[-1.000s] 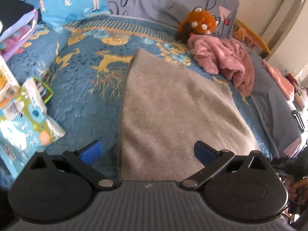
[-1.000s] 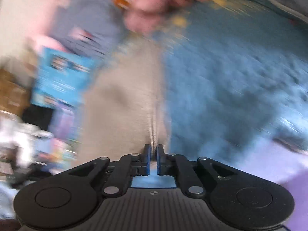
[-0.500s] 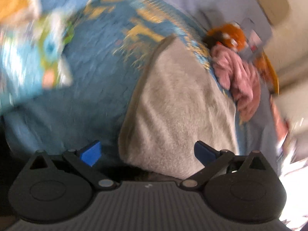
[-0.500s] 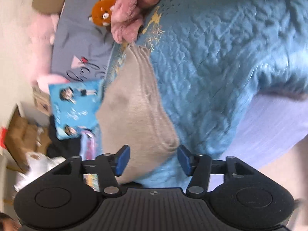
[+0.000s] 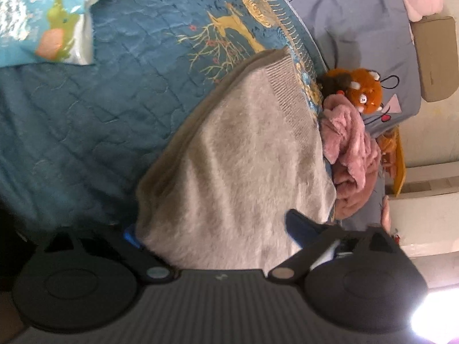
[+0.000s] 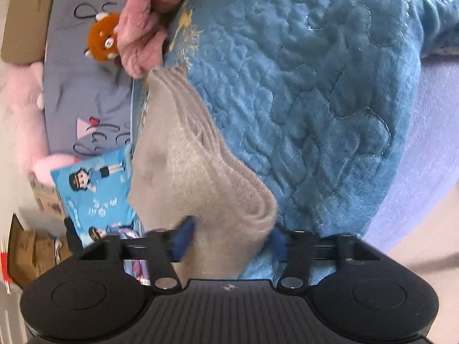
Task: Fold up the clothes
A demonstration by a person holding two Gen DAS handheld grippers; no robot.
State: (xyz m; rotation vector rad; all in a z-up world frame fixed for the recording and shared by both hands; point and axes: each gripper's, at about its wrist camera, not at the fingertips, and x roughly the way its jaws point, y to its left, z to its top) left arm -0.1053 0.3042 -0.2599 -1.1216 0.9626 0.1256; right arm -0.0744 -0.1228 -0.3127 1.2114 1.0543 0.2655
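A folded beige knit garment (image 5: 243,166) lies on the blue quilted bedspread (image 5: 86,120). Its near end reaches in between the fingers of my left gripper (image 5: 215,229), which stands wide open around it, one blue pad (image 5: 298,223) on top of the fabric. In the right wrist view the same garment (image 6: 183,166) shows its stacked folded layers. Its near corner sits between the blue fingers of my right gripper (image 6: 231,238), which is open and not pinching it.
A pink fluffy garment (image 5: 350,154) and an orange plush toy (image 5: 364,91) lie just beyond the beige one. A colourful plastic pack (image 5: 48,14) sits on the quilt at the left. A blue cartoon pillow (image 6: 94,189) and a grey printed pillow (image 6: 83,57) lie further off.
My right gripper was shut a second ago and has opened. Both grippers have rolled and closed in on the beige garment's near end, which now lies between their fingers.
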